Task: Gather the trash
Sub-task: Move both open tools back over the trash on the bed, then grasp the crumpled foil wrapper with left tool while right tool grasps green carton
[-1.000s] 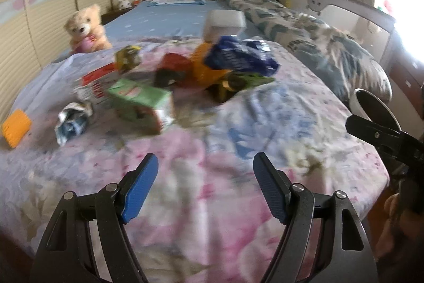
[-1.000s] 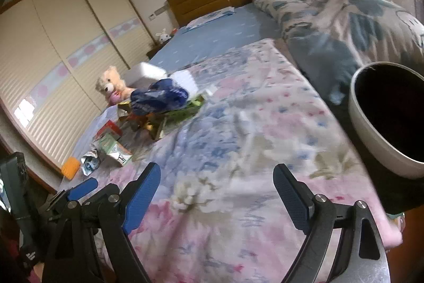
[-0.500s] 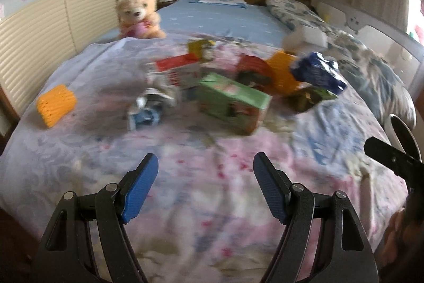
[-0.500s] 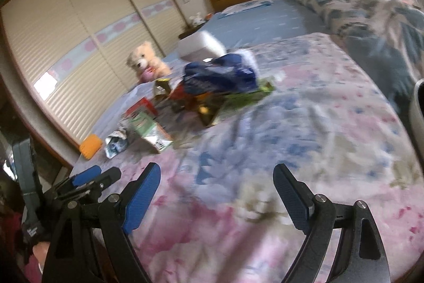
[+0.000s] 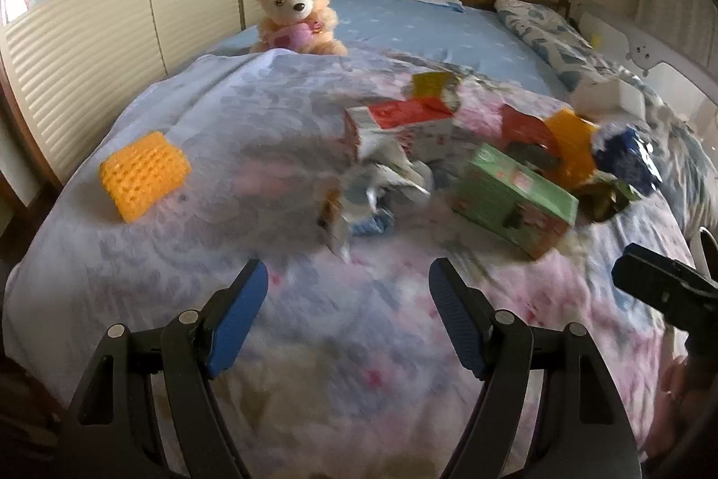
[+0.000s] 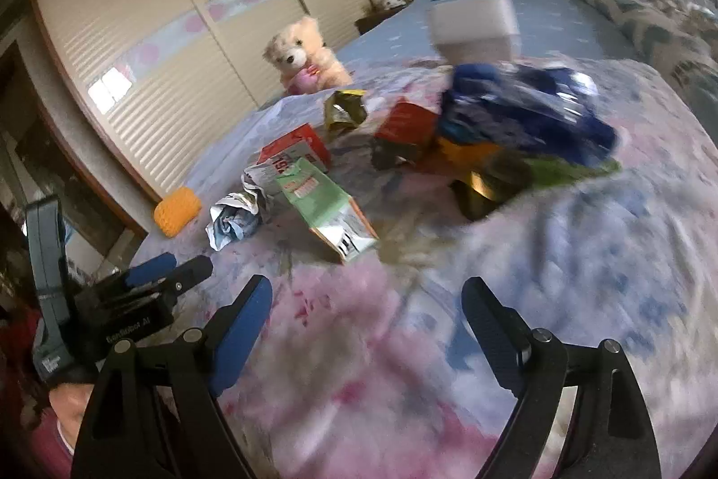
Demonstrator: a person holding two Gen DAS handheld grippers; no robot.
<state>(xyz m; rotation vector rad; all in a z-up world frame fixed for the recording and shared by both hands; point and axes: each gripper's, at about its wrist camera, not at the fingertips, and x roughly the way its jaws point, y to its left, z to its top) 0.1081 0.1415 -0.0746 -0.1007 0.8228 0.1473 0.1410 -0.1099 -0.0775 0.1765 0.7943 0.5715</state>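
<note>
Green carton (image 5: 516, 200) and crumpled wrapper (image 5: 381, 187) loose on bedspread (image 5: 269, 111)

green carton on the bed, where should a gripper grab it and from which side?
Grip the green carton across its two long side faces, near mid-length, coming down from above. It lies flat on the quilt, so only those sides are free. The crumpled foil wrapper crowds its left side, so the open right gripper probably has the clearer line.
</note>
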